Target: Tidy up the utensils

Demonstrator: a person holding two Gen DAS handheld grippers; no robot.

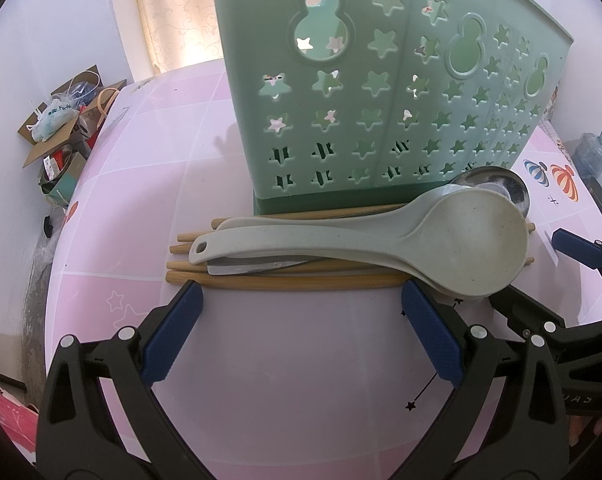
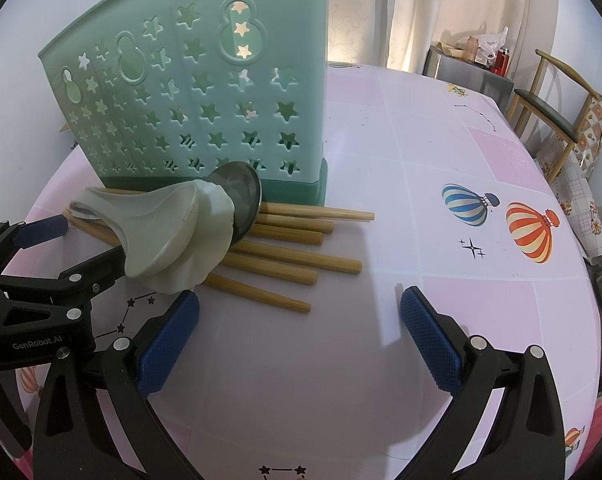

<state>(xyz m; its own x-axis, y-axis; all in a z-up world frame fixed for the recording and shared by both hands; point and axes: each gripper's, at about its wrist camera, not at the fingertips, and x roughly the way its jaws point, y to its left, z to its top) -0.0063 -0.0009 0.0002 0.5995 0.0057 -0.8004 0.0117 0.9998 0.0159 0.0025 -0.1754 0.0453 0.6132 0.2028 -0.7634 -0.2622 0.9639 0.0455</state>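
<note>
Nothing is picked up yet: the spoons (image 1: 421,240) and chopsticks (image 1: 293,280) lie heaped on the counter (image 1: 301,360) against the foot of the green holder (image 1: 381,80). The left hand-held gripper (image 1: 301,294) and right hand-held gripper (image 2: 299,300) hover spread and empty; next, probably pinch one utensil and drop it into the holder

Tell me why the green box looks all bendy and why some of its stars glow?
In both wrist views the fisheye lens bows straight edges, so the green utensil holder leans and curves, and black corners ring each picture. In the right wrist view, window light behind the holder shines through some star holes. The metal spoon looks dull, with no strong glare.
</note>
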